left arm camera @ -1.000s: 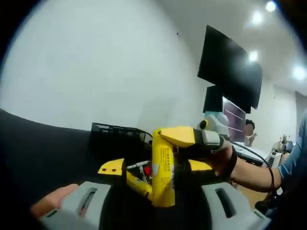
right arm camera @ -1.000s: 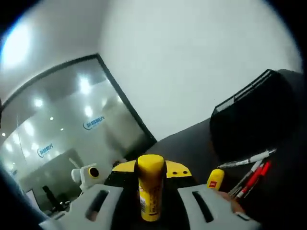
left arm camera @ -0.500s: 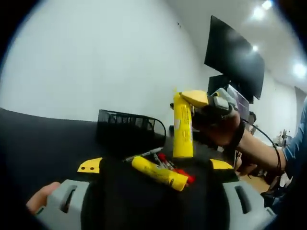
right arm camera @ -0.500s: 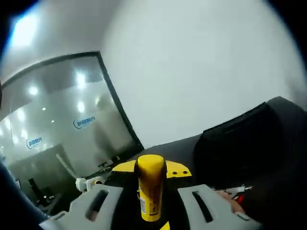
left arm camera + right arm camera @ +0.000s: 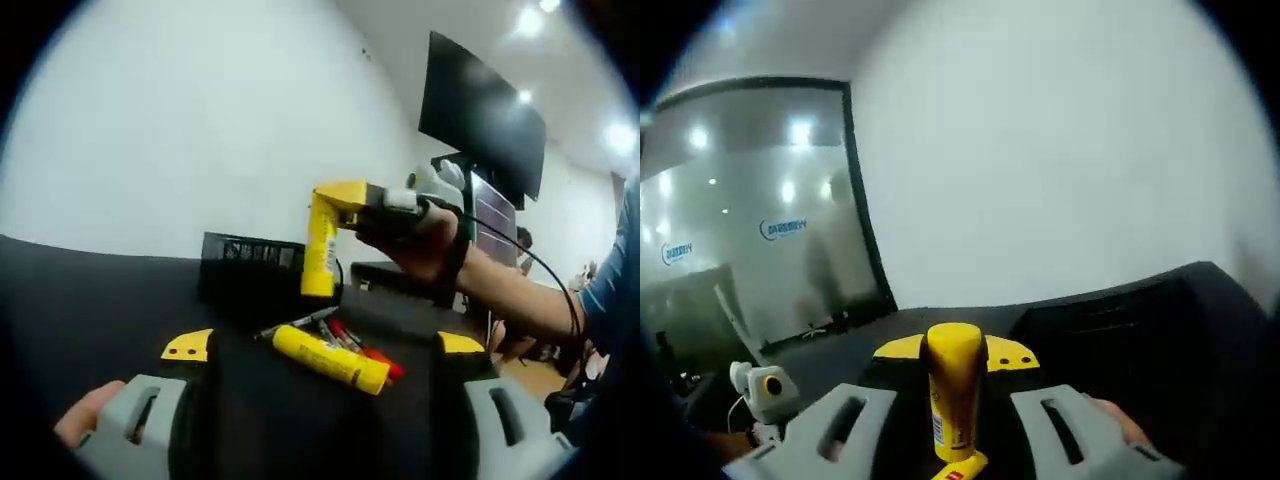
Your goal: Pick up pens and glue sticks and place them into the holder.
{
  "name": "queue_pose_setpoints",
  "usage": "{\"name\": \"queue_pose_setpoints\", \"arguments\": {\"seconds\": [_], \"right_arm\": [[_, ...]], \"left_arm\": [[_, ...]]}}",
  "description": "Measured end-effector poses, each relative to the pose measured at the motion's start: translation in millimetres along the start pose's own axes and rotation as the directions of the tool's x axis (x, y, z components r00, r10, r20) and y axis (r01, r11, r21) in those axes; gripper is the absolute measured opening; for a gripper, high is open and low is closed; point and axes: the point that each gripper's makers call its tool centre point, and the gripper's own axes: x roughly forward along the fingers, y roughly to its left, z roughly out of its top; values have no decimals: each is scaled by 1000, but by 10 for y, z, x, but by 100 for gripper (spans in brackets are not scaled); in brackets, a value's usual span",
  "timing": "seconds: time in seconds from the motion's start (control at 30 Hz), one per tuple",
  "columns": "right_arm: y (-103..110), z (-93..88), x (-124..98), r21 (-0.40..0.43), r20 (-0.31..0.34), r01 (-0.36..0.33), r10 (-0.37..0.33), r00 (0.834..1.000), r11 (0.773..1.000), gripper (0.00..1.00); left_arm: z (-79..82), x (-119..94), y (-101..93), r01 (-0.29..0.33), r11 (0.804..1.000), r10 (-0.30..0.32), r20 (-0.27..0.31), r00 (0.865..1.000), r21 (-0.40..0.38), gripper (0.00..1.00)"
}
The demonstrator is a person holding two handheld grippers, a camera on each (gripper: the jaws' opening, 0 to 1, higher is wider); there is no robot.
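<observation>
Carrying one glue stick [image 5: 320,245] upright, clamped in the right gripper [image 5: 345,195], just above the mesh holder [image 5: 250,265] – second glue stick [image 5: 330,358] and pens [image 5: 350,340] lie unpicked before the left gripper [image 5: 320,440], jaws wide and empty

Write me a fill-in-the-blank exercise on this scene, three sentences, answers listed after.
1. The right gripper is shut on a ____ glue stick.
2. That glue stick hangs above the black mesh ____.
3. A second glue stick lies on the table beside the ____.

Missing words: yellow; holder; pens
</observation>
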Motion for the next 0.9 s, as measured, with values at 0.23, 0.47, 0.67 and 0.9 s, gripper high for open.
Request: {"name": "queue_pose_setpoints", "arguments": {"seconds": [0.23,0.47,0.67,0.9], "right_arm": [[-186,3,225,-115,2,58,-58,998,992,17],[-394,-28,392,-145,15,111,-110,994,983,17],[-499,-78,498,-150,25,137,-135,991,979,17],[-573,-100,611,-159,32,153,-149,988,975,17]], "left_arm": [[45,-7,-1,6,1000,-6,26,1000,-20,83],[-11,11,-45,18,1000,-18,-3,1000,19,83],[14,3,-40,21,1000,-22,10,1000,9,82],[-12,12,-60,28,999,-27,-4,1000,25,81]]}}
